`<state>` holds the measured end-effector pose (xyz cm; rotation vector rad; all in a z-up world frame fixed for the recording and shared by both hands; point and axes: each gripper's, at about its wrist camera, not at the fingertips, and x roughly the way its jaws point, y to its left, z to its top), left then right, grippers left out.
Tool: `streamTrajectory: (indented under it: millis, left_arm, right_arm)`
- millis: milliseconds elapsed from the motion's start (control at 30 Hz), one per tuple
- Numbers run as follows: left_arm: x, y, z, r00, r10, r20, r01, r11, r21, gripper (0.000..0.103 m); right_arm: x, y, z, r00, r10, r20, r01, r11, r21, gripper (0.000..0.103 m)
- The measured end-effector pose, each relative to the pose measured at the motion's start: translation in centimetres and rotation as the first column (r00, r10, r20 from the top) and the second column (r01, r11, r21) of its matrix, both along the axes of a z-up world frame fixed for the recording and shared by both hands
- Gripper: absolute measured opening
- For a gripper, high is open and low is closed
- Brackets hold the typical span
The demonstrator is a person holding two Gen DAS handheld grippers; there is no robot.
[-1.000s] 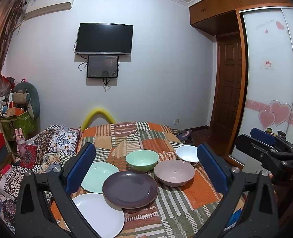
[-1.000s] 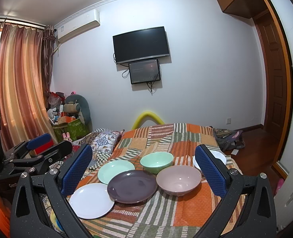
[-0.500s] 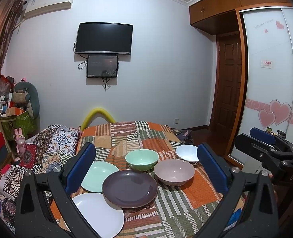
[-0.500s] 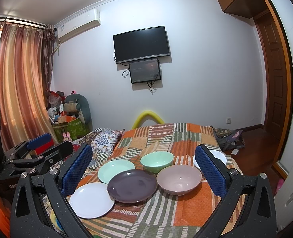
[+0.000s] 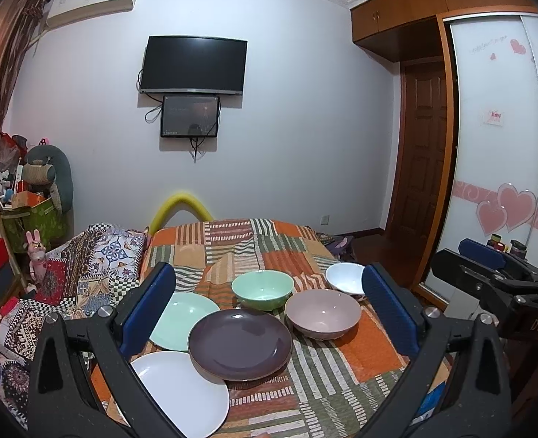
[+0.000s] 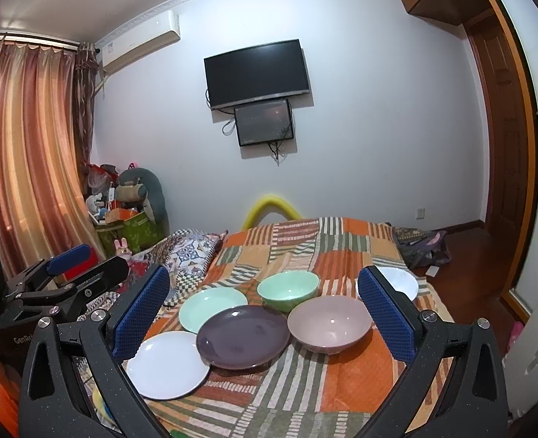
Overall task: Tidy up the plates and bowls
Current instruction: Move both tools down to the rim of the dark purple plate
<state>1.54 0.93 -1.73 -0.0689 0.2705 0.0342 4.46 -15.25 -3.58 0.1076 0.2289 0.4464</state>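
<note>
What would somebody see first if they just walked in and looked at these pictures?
Probably the six colourful dishes on the striped orange bedspread: a dark purple plate in the middle, a white plate and a green plate to its left, and green, pink and white bowls to the right. Next, the black TV high on the wall. Both hand-held grippers hang open and empty.

Three plates (image 5: 239, 343) and three bowls (image 5: 322, 313) lie separate, unstacked.

Bed (image 5: 360, 350) with patchwork cover; near its front edge: white plate (image 5: 185, 394), purple plate (image 5: 239, 343) overlapping it, green plate (image 5: 185, 317), green bowl (image 5: 262, 289), pink bowl (image 5: 322, 314), white bowl (image 5: 343, 277).
</note>
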Motion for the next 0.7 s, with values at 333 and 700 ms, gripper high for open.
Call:
streamTrajectory:
  millis: [333,700]
  left_arm:
    - [3.6,3.0,-4.5,0.988,0.001,-0.153,-0.006,1.000,-0.030,0.103]
    - [9.0,8.9,-11.6,0.929,0.040,-0.368,-0.083,0.991,-0.102,0.068]
  right_arm:
    - [3.1,0.8,-2.7,0.996,-0.025,-0.081,0.021,0.999,-0.048,0.103]
    - [7.8,3.4,-7.4,0.966,0.013,-0.259,-0.051,0.989,-0.138,0.085]
